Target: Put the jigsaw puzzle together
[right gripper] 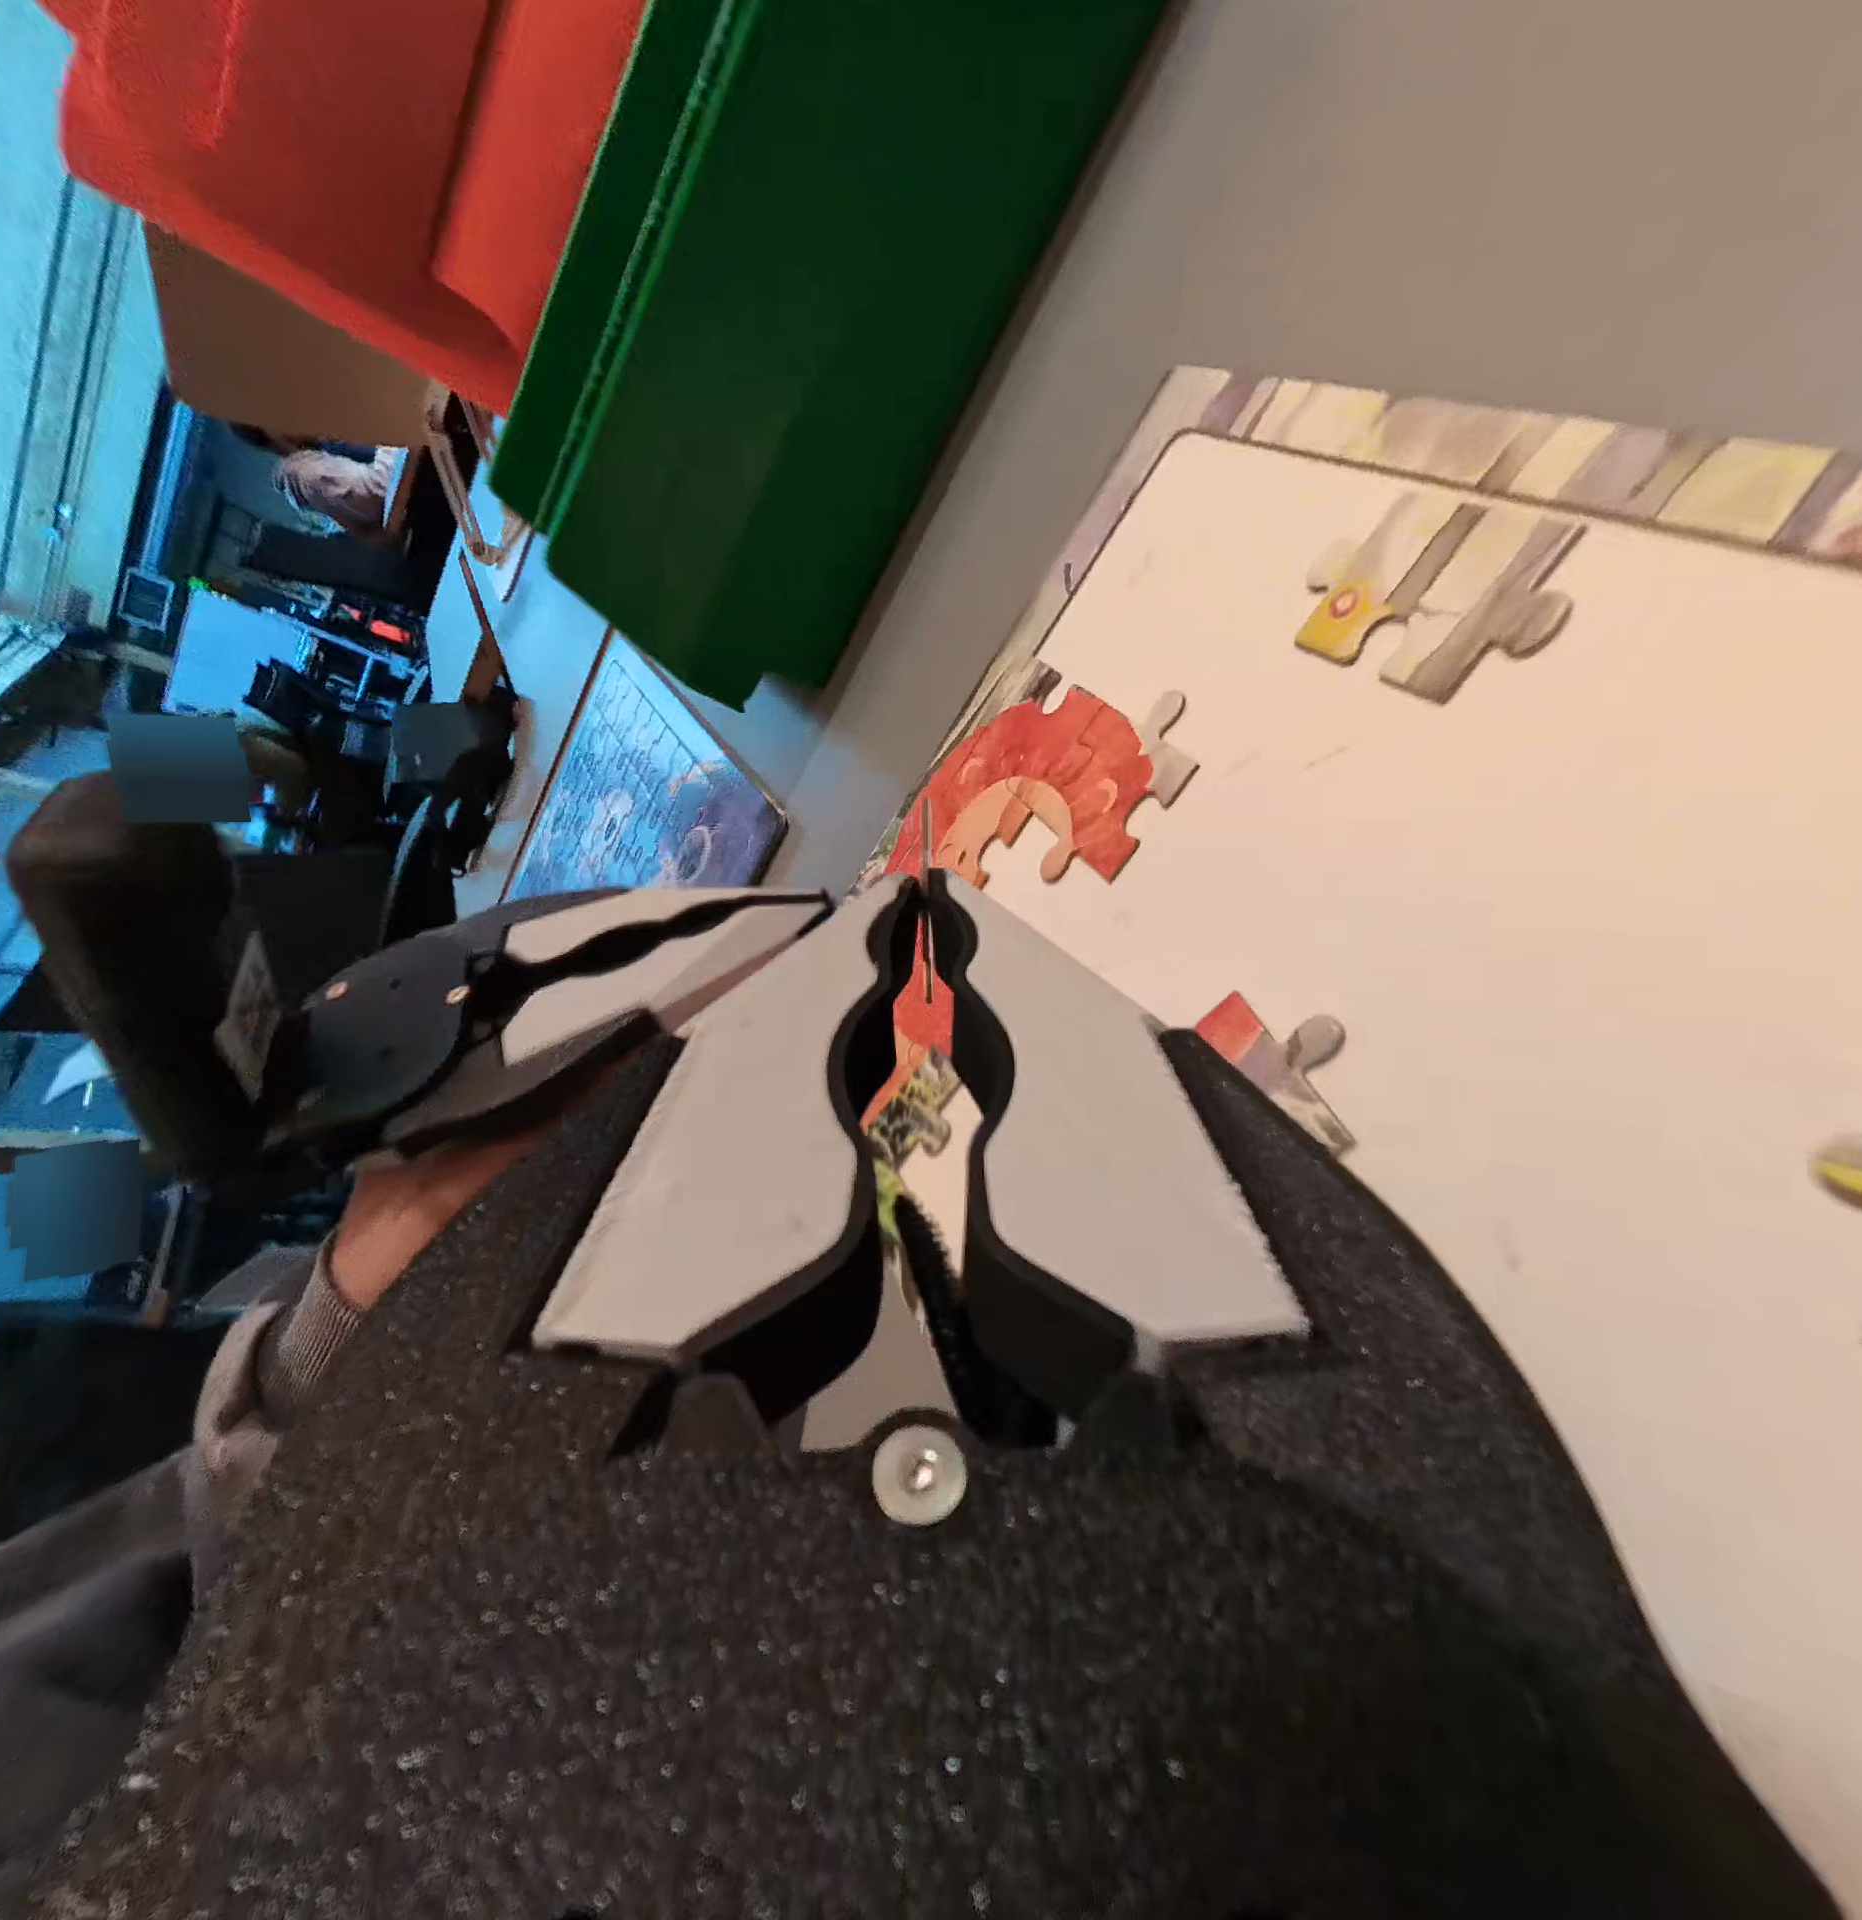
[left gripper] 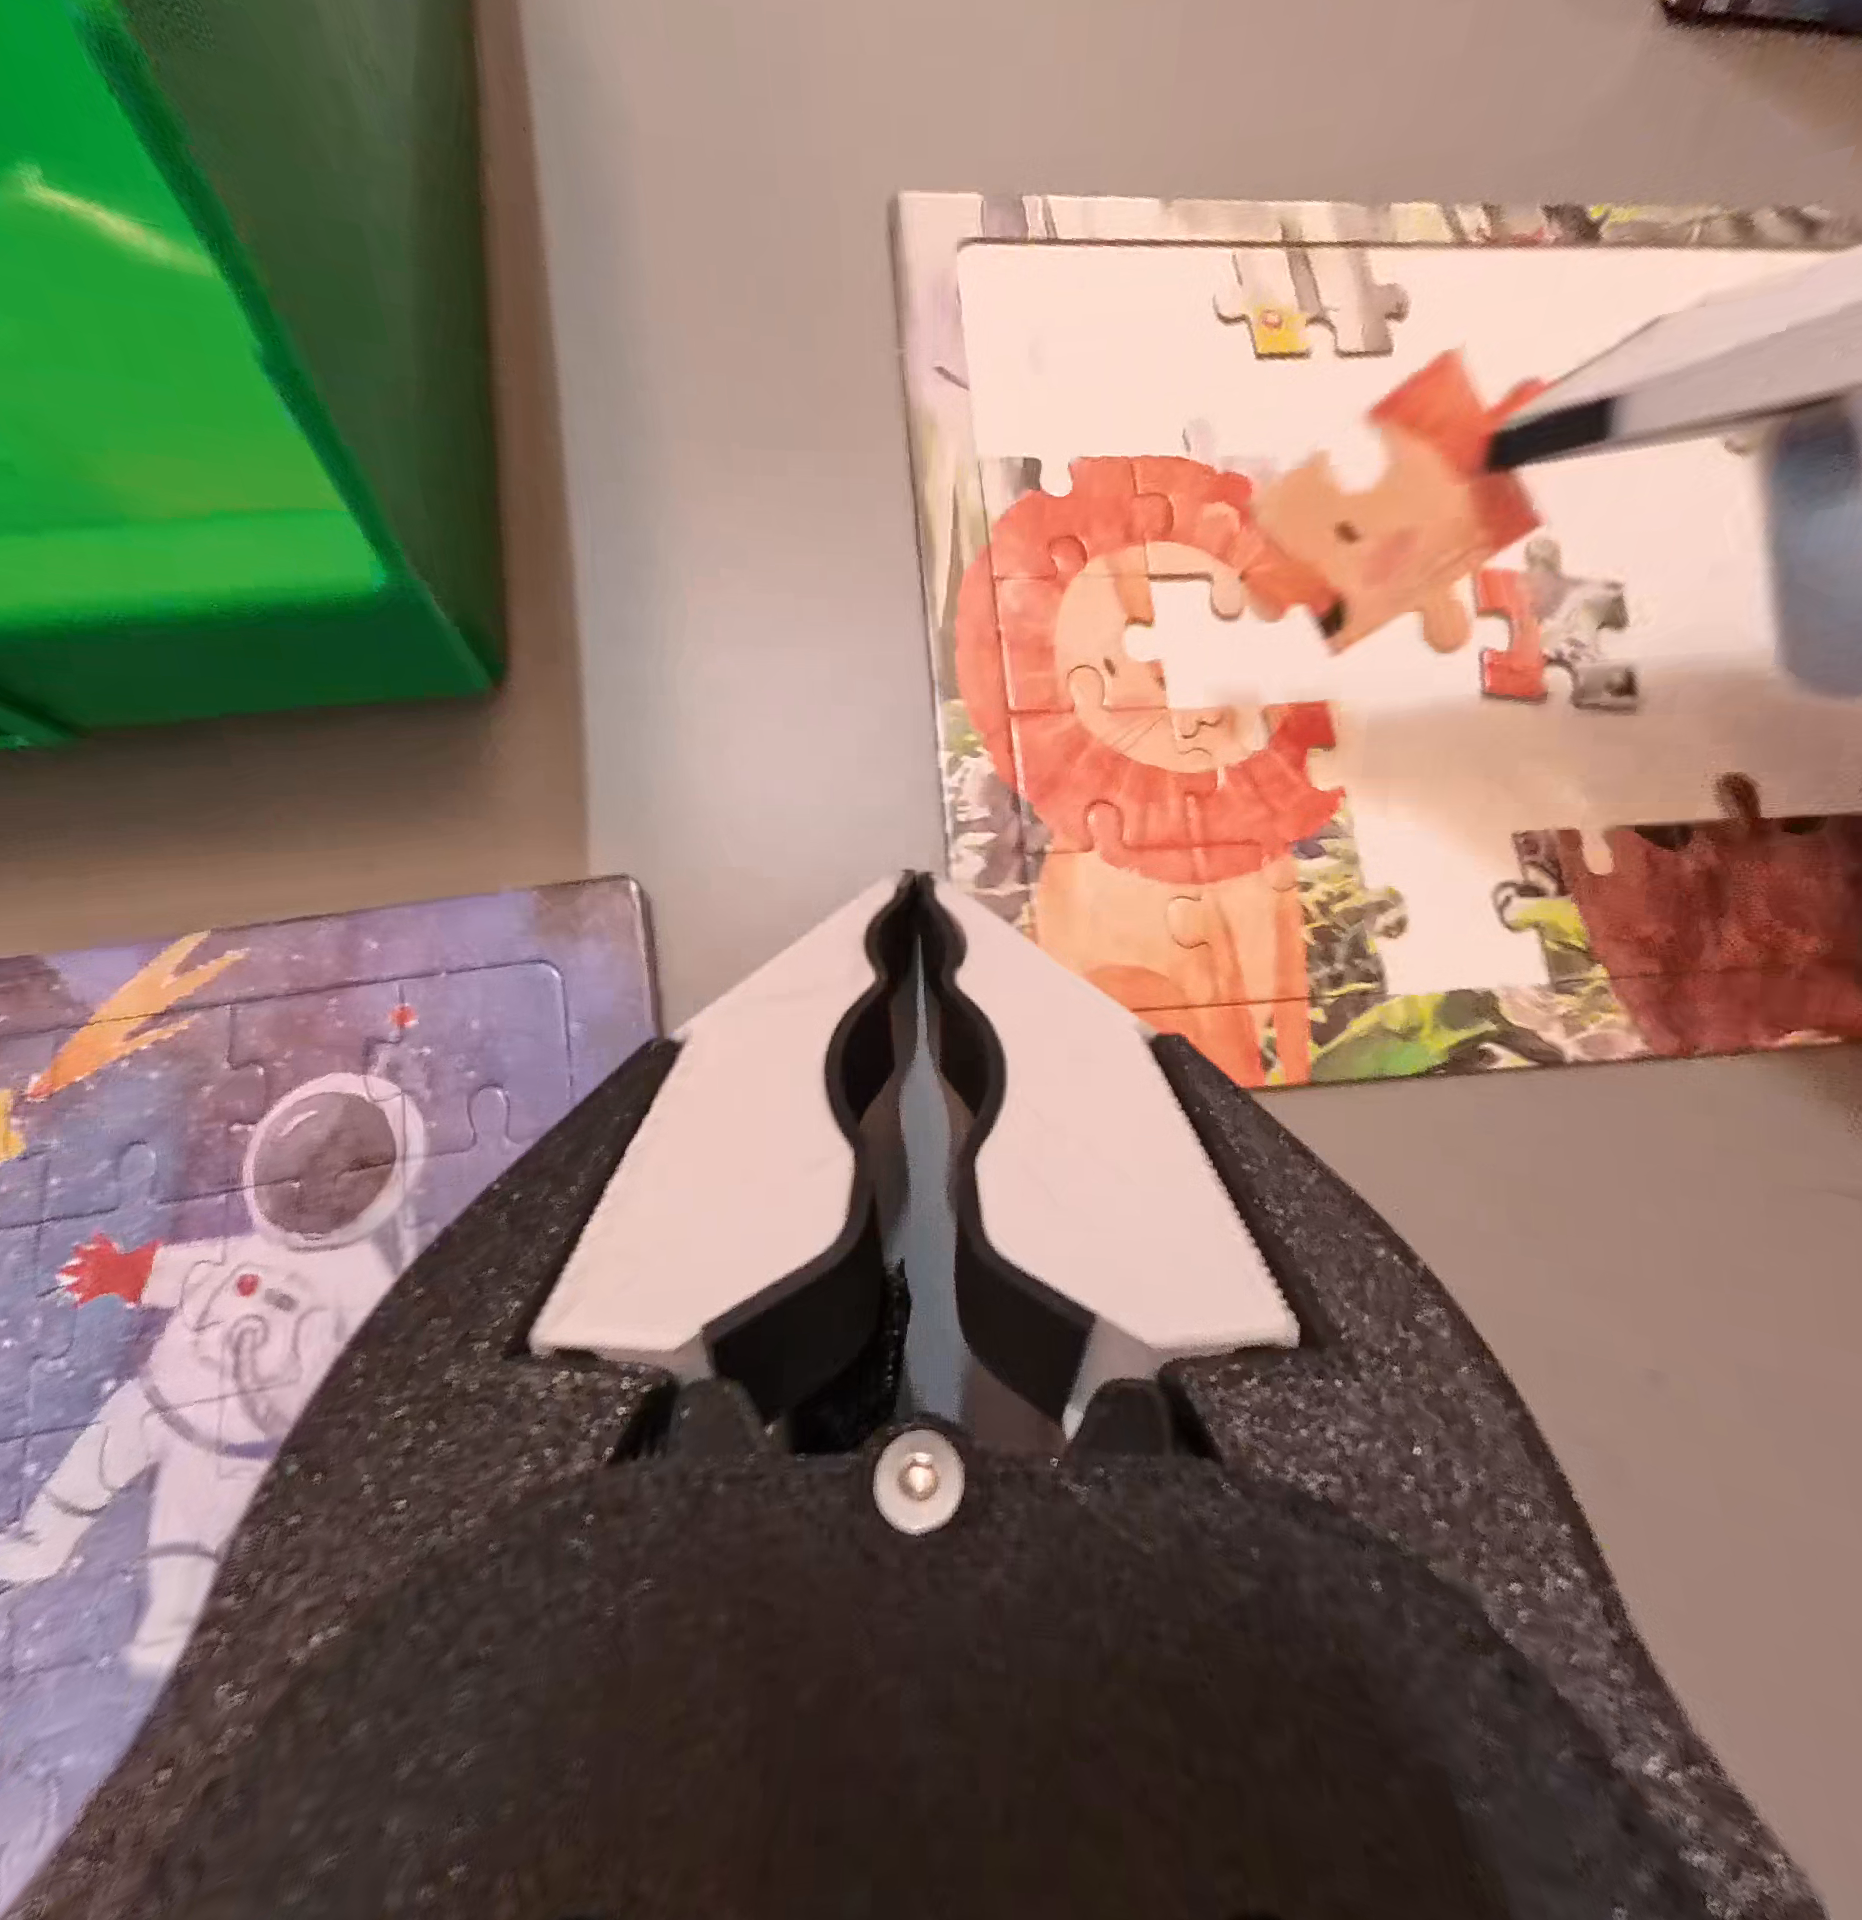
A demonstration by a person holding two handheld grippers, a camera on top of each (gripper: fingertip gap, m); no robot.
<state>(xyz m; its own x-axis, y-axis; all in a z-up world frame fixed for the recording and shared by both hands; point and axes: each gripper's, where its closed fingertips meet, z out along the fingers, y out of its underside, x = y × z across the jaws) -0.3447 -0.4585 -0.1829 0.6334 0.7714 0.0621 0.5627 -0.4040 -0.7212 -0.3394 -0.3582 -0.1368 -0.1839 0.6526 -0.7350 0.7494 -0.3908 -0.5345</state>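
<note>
Orange lion-face piece pinched in the right gripper, hovering at two o'clock of the mane's gap; next, rotate and lower. Left gripper closed, empty.

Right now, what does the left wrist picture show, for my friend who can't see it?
The right gripper holds a lion-face piece over the gap in the half-done lion puzzle. Nearer, the left gripper is shut and empty, with an astronaut puzzle to its left and a green box beyond.
</note>
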